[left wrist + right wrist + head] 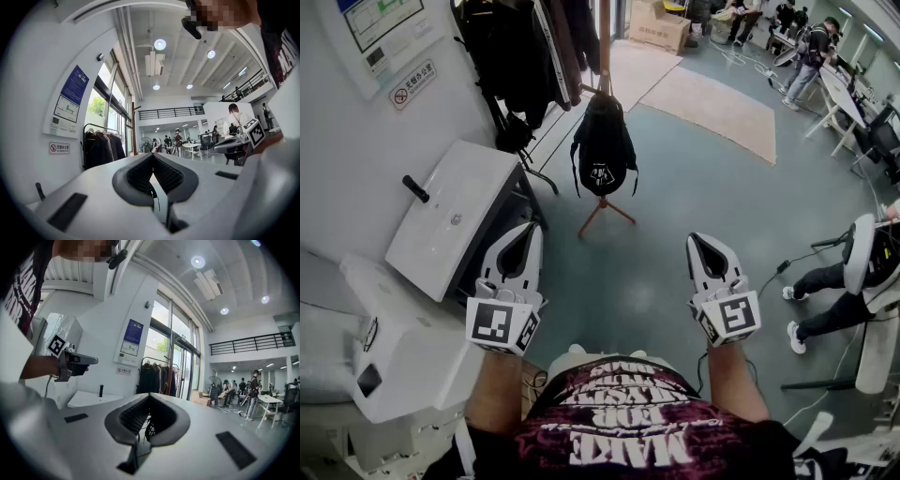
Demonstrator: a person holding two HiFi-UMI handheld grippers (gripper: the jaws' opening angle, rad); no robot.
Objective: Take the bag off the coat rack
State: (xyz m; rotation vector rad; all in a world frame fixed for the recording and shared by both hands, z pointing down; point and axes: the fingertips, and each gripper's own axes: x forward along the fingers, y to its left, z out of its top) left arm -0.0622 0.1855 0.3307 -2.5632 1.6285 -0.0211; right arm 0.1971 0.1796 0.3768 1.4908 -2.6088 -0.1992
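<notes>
A black backpack (602, 145) hangs from a wooden coat rack (605, 42) that stands on splayed legs on the grey-green floor. Both grippers are held level and point toward it, well short of it, with bare floor between. My left gripper (528, 230) is at the lower left, jaws together and nothing in them. My right gripper (701, 241) is at the lower right, also shut and empty. In the left gripper view the jaw tips (152, 155) meet below the rack's pole (133, 131). In the right gripper view the tips (149, 395) meet as well.
A white cabinet (455, 220) stands against the wall close to my left gripper. A garment rail with dark coats (525, 56) is behind the coat rack. A seated person's legs (825, 291) and a cable are at the right. People work at tables far back.
</notes>
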